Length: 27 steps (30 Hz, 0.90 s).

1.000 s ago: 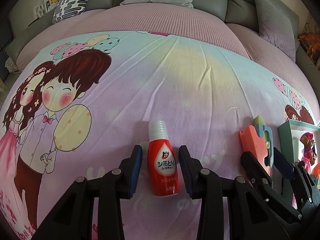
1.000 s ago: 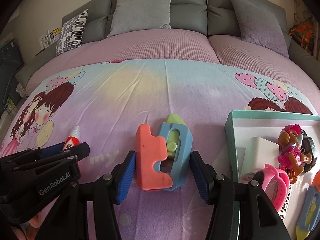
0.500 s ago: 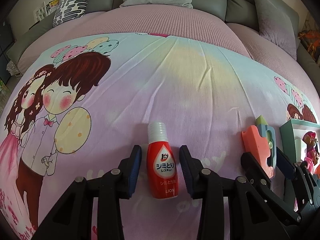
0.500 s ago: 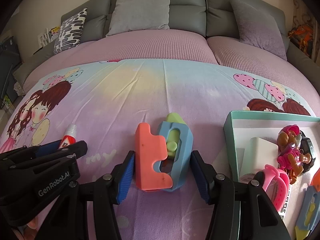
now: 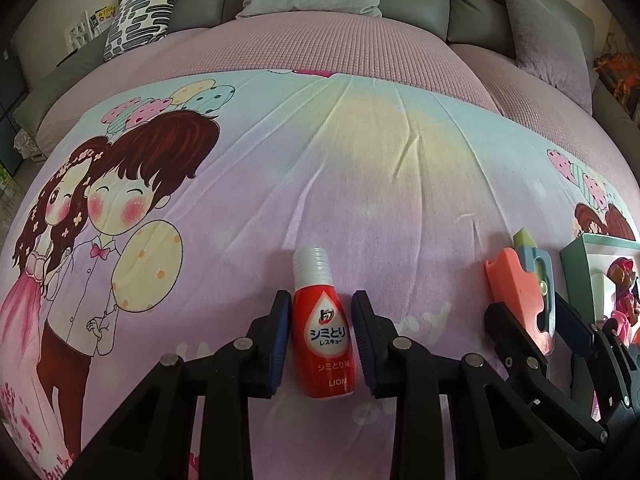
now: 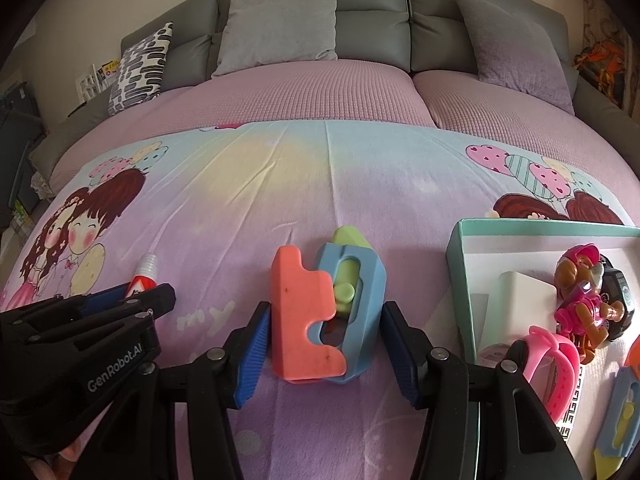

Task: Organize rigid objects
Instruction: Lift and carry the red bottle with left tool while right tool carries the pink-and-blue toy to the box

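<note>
A small red bottle (image 5: pixel 324 338) lies flat on the cartoon-print blanket (image 5: pixel 360 184), white cap pointing away from me toward the sofa. My left claw (image 5: pixel 322 336) straddles its body, and the jaws are closing; a thin strip of blanket shows on each side, so as far as the curved lens lets me judge, the pads are not pressing yet. To do this well I should keep the claw centred on the widest part of the label, squeeze evenly so the round bottle does not roll or squirt out, and lift only once both pads bite.

Just to the right, my right claw (image 6: pixel 324 340) brackets a coral-and-blue block toy (image 6: pixel 328 316) with its jaws open, clear gaps on both sides. Farther right sits a teal box (image 6: pixel 460 276) already holding a pup figure (image 6: pixel 580 300) and a pink band (image 6: pixel 556 364); that box looks like the goal for both items.
</note>
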Motion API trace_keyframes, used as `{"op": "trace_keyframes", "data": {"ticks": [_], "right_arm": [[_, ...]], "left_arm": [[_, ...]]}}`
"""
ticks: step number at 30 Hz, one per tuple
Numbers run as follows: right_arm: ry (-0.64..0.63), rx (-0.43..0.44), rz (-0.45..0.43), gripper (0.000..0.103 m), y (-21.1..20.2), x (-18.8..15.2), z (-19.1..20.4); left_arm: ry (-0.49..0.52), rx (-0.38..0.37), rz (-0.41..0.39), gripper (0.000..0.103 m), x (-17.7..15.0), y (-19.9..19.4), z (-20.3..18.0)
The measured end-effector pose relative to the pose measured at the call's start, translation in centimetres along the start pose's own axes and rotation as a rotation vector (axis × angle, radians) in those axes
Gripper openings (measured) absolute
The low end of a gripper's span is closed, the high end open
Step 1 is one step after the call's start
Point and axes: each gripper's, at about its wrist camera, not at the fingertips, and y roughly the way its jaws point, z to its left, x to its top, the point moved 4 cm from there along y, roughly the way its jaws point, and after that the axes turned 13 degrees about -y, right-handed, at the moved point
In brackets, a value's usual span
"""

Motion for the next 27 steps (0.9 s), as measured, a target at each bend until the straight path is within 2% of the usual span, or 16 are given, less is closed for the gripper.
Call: {"op": "trace_keyframes", "data": {"ticks": [7, 12, 27], "right_arm": [[0.033, 0.017, -0.015, 0.057, -0.5, 0.2, -0.3], [0.049, -0.001, -0.05, 0.057, -1.6, 0.6, -1.0], [0.065, -0.038, -0.085, 0.057, -4.8, 1.3, -2.2]], "left_arm": [[-0.012, -0.01, -0.001, 0.029, 0.1, -0.3, 0.2], [-0.027, -0.016, -0.012, 0.028, 0.3, -0.8, 0.5], [-0.049, -0.064, -0.079, 0.028, 1.3, -4.5, 0.3]]}}
